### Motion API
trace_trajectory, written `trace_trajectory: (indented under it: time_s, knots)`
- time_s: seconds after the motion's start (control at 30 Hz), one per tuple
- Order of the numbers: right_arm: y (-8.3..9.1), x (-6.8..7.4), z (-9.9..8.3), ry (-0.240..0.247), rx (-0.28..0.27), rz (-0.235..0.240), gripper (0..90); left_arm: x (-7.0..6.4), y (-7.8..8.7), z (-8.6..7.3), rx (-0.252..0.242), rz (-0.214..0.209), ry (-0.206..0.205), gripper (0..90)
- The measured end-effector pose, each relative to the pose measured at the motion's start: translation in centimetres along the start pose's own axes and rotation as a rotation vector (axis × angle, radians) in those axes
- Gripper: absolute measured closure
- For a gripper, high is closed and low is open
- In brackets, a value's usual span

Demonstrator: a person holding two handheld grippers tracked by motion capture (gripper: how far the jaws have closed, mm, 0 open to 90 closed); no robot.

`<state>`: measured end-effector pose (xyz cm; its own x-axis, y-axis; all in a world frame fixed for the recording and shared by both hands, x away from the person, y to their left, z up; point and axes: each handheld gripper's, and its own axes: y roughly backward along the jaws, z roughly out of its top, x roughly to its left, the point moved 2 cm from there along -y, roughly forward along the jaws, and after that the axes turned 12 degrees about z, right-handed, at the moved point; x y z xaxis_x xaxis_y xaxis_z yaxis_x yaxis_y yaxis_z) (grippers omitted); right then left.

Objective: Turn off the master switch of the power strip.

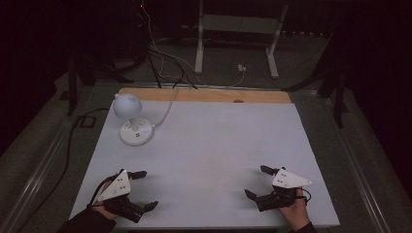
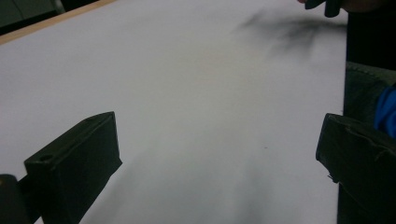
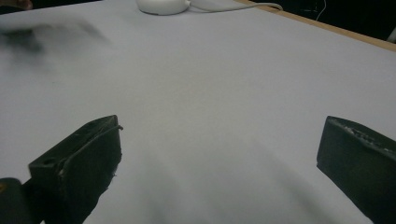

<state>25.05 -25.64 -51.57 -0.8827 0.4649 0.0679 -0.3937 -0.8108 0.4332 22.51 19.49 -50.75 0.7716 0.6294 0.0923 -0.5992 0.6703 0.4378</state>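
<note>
High view overhead, 2 tongs-mounted views skimming table (image 1: 204, 145)

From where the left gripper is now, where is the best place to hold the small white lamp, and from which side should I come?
Probably the thin neck of the lamp, between the round head and the flat round base. The head looks too wide and smooth, the base too low. Bring the left gripper, jaws open, from the near side, since the cord leaves toward the far edge of the table.
</note>
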Motion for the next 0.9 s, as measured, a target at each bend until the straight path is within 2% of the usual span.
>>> trace_trajectory:
  time_s: [0.17, 0.47, 0.73, 0.9]
  knots:
    - [0.1, 0.1, 0.2, -0.002, -0.012, 0.004, 0.0, -0.2, 0.1, 0.5, -0.006, -0.016, 0.006, 0.2]
    - [0.1, 0.3, 0.4, 0.004, -0.024, 0.007, 0.0, -0.2, 0.5, 2.0, -0.046, -0.033, 0.031, 0.2]
    - [0.1, 0.4, 0.5, -0.003, -0.035, 0.011, 0.0, 0.2, 0.6, 2.9, -0.06, -0.028, 0.038, 0.2]
    - [0.1, 0.4, 0.6, -0.004, -0.037, 0.012, 0.0, 0.8, 0.5, 3.7, -0.07, -0.006, 0.045, 0.3]
